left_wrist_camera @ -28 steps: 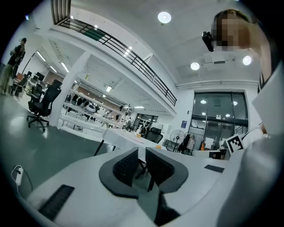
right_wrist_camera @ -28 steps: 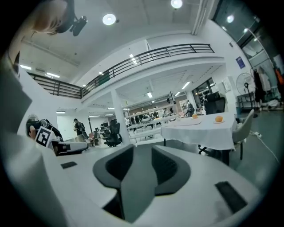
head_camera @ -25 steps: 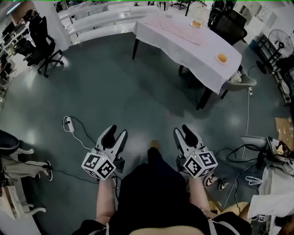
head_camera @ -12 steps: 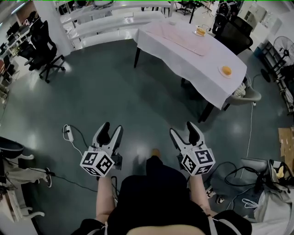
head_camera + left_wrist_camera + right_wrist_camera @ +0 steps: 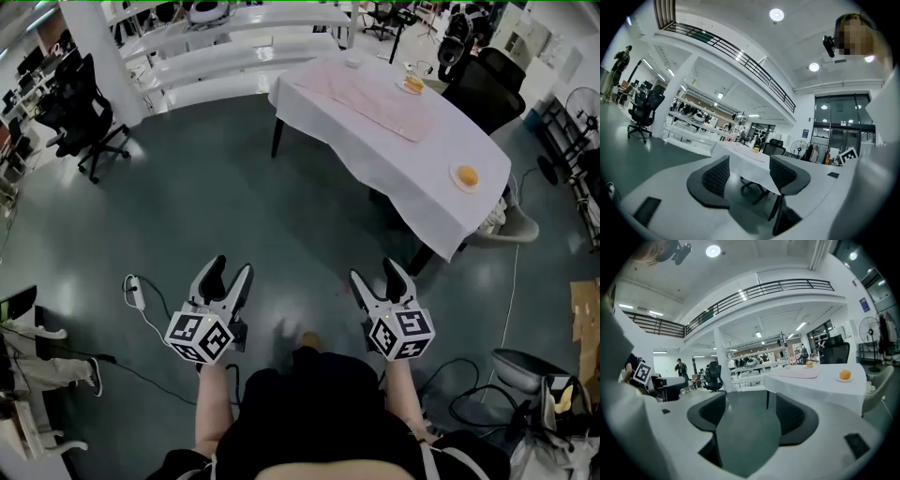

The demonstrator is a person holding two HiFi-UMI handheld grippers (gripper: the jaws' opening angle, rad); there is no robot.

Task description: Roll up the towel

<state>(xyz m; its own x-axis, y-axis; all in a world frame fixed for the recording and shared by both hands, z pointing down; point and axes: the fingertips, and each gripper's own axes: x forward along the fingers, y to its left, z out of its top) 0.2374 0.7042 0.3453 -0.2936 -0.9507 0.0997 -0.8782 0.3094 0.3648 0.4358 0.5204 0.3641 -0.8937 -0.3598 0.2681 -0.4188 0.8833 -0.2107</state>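
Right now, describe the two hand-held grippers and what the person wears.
Both the left hand-held gripper and the right hand-held gripper have white bodies, two black ribbed pads and a white cube with black square markers. The person wears a black top, with no sleeves on the forearms.

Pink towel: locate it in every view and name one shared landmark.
Head view: pink towel flat on the white-clothed table, upper centre-right.
Left gripper view: faint strip on the tabletop, centre, below mid-height.
Right gripper view: right of centre, on the tabletop.
Shared landmark: that white-clothed table, in all three.
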